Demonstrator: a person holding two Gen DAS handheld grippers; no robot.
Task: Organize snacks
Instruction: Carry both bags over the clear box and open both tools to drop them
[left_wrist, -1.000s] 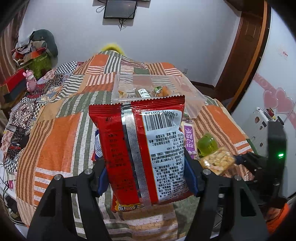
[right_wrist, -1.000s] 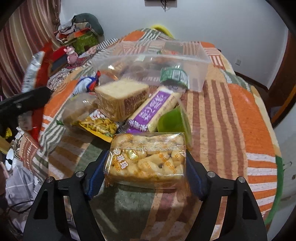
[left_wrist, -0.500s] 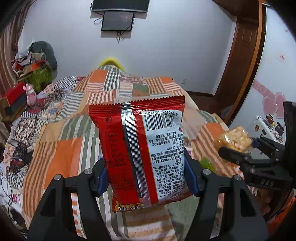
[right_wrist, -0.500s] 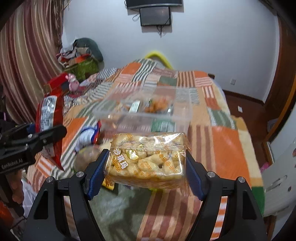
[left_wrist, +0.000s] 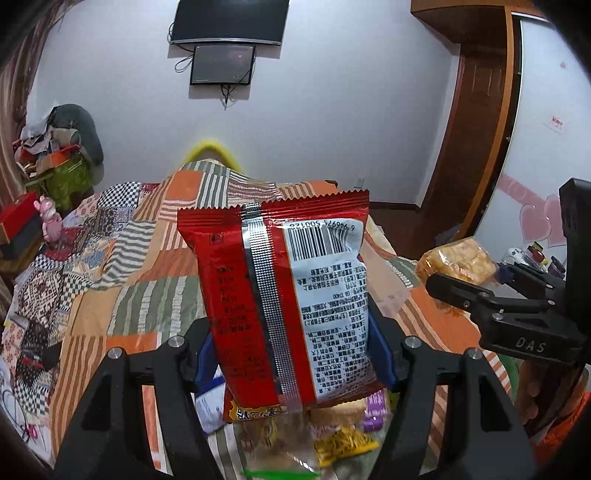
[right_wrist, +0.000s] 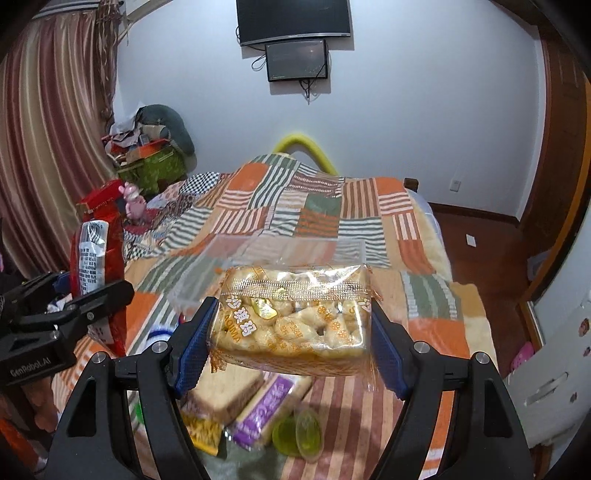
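My left gripper (left_wrist: 295, 365) is shut on a red snack bag (left_wrist: 284, 302), held upright in the air above the bed; the bag also shows in the right wrist view (right_wrist: 96, 266). My right gripper (right_wrist: 291, 354) is shut on a clear pack of puffed rice cake (right_wrist: 295, 317), held above the loose snacks; the pack shows at the right of the left wrist view (left_wrist: 458, 260). A clear plastic bin (right_wrist: 207, 266) sits on the patchwork quilt (right_wrist: 362, 229) beyond the pack. Loose snacks lie below: a cake slice (right_wrist: 221, 398), a purple packet (right_wrist: 269, 406), green jelly cups (right_wrist: 299, 432).
A yellow snack packet (left_wrist: 343, 443) and other wrappers lie under the left gripper. A heap of clutter (right_wrist: 151, 147) and a pink toy (right_wrist: 135, 201) sit at the bed's far left. A wooden door (left_wrist: 476, 155) is on the right, screens (right_wrist: 295, 40) on the far wall.
Both grippers have risen and tilted up with their snacks. The bin and the loose snacks have dropped lower in view, and the far wall and screens have come into sight.
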